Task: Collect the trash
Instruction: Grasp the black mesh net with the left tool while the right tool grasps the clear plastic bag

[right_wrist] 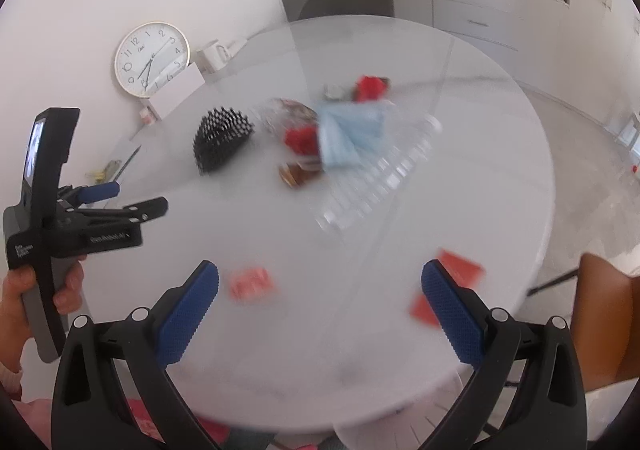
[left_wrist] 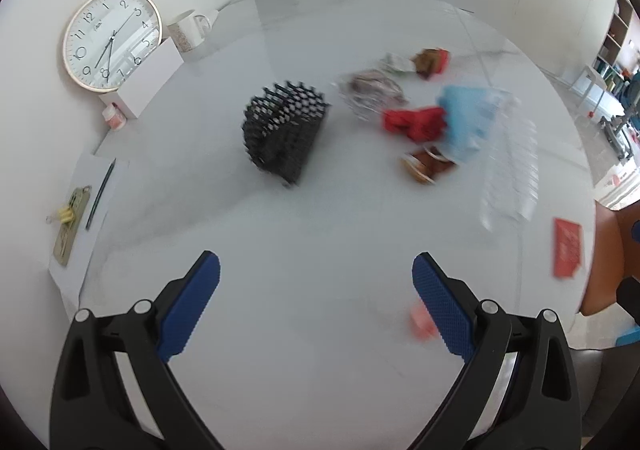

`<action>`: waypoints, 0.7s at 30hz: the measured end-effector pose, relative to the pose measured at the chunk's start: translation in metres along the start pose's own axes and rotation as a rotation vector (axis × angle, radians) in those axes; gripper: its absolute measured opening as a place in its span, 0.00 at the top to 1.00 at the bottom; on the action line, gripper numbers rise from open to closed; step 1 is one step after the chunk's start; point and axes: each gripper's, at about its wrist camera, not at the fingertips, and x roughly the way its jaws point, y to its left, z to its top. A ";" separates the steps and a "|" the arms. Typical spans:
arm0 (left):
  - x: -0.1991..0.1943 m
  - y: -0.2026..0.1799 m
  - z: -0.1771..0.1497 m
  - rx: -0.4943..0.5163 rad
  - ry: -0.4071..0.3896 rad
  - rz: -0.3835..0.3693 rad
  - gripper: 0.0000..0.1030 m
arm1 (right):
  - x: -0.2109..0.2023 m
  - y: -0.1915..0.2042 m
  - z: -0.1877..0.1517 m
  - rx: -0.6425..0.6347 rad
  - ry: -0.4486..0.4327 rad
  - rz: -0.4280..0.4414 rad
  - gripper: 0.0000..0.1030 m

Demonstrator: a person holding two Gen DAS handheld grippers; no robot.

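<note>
A round white table [left_wrist: 304,50] fills both views, its glossy top motion-blurred. At its far left edge a round wall clock [left_wrist: 112,40] with a gold rim leans against the wall, with a white box [left_wrist: 146,84] in front of it and a white mug [left_wrist: 188,30] just to its right.

Near the middle of the table stands a black mesh basket [left_wrist: 284,130], tilted in the picture; whether anything lies in it cannot be told. To its right the trash sits in a loose heap: a clear ribbed plastic bottle [left_wrist: 508,170] lying on its side, a light blue face mask [left_wrist: 468,118] overlapping its upper end, a crumpled silvery wrapper [left_wrist: 372,92], a red scrap [left_wrist: 416,122] touching the mask, and a brown wrapper [left_wrist: 426,166] just below it. Further back lie two more small pieces, one pale and one brown-red [left_wrist: 432,60].

Nearer the camera, apart from the heap, a red card [left_wrist: 566,248] lies close to the right edge, and a small pink packet [right_wrist: 252,284] lies between the two grippers.

The left gripper [left_wrist: 316,306] hangs over bare tabletop with its blue pads spread wide and nothing between them. The right gripper [right_wrist: 320,314] is likewise spread wide and empty, with the red card showing just behind its right finger. The person's left hand [right_wrist: 68,290] grips the handle of the other tool.
</note>
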 end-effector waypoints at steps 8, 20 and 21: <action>0.064 0.033 0.053 0.004 0.019 -0.032 0.10 | 0.062 0.035 0.069 0.026 -0.015 -0.020 0.02; 0.151 0.039 0.096 -0.054 0.096 -0.031 0.26 | 0.145 0.043 0.129 -0.065 0.045 -0.027 0.02; 0.157 0.038 0.096 -0.047 0.113 -0.024 0.32 | 0.155 0.042 0.134 -0.074 0.057 -0.025 0.02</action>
